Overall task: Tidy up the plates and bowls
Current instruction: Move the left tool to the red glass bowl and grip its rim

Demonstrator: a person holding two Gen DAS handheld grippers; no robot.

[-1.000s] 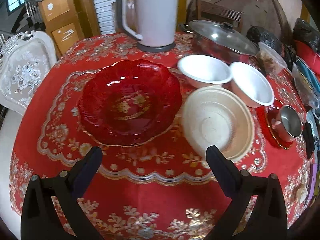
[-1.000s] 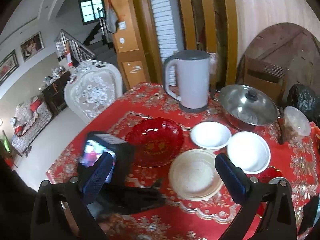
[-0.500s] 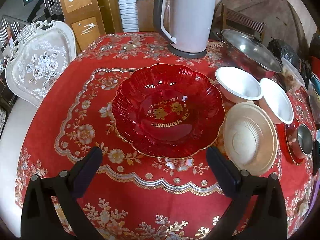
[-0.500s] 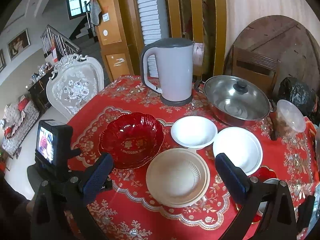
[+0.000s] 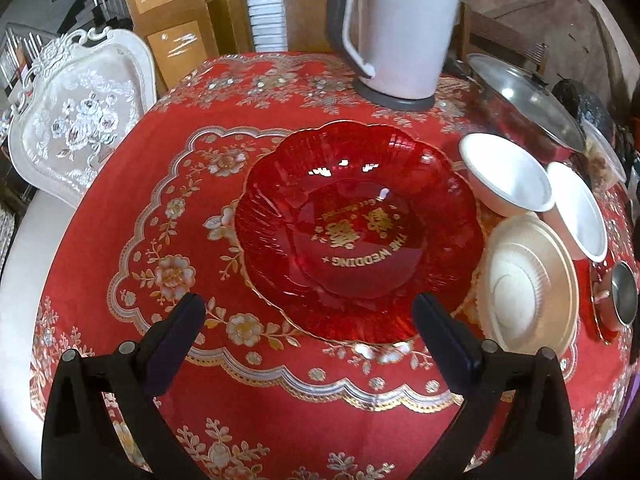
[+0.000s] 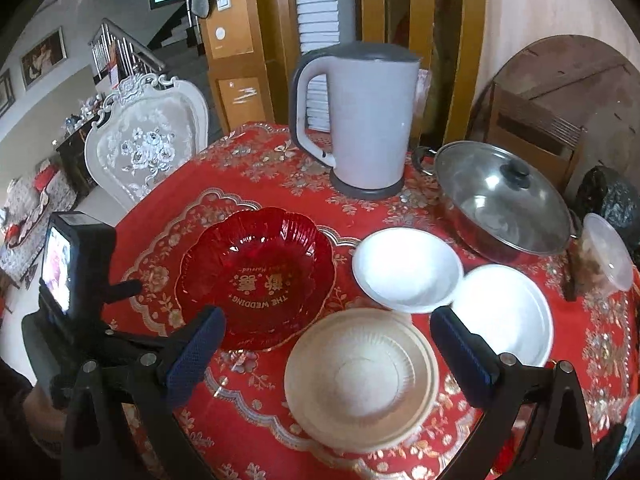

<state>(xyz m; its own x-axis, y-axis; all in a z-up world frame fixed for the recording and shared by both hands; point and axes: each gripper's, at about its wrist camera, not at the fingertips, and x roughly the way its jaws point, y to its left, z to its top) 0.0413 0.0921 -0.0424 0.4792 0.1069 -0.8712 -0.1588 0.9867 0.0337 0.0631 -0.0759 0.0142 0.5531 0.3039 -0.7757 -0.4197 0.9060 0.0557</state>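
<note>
A scalloped red glass dish (image 5: 356,232) (image 6: 256,276) with gold lettering lies mid-table. To its right sit a ribbed cream bowl (image 5: 528,288) (image 6: 360,376) and two white bowls, one behind (image 5: 506,174) (image 6: 406,268), one further right (image 5: 576,208) (image 6: 506,312). My left gripper (image 5: 308,312) is open, hovering just short of the red dish's near rim. Open too, my right gripper (image 6: 324,332) hangs above the cream bowl with nothing between its fingers. The left gripper's body with its small screen (image 6: 72,264) shows at the left of the right wrist view.
A white electric kettle (image 6: 356,120) stands at the back, a lidded steel pot (image 6: 500,200) to its right. A clear plastic tub (image 6: 608,248) and a small steel cup on a red saucer (image 5: 620,296) sit at the right edge. A white carved chair (image 6: 148,140) stands at left.
The left gripper has swung left, from over the cream bowl to the red dish. The right gripper has moved forward and lower, bringing the cream bowl between its fingers' line of sight.
</note>
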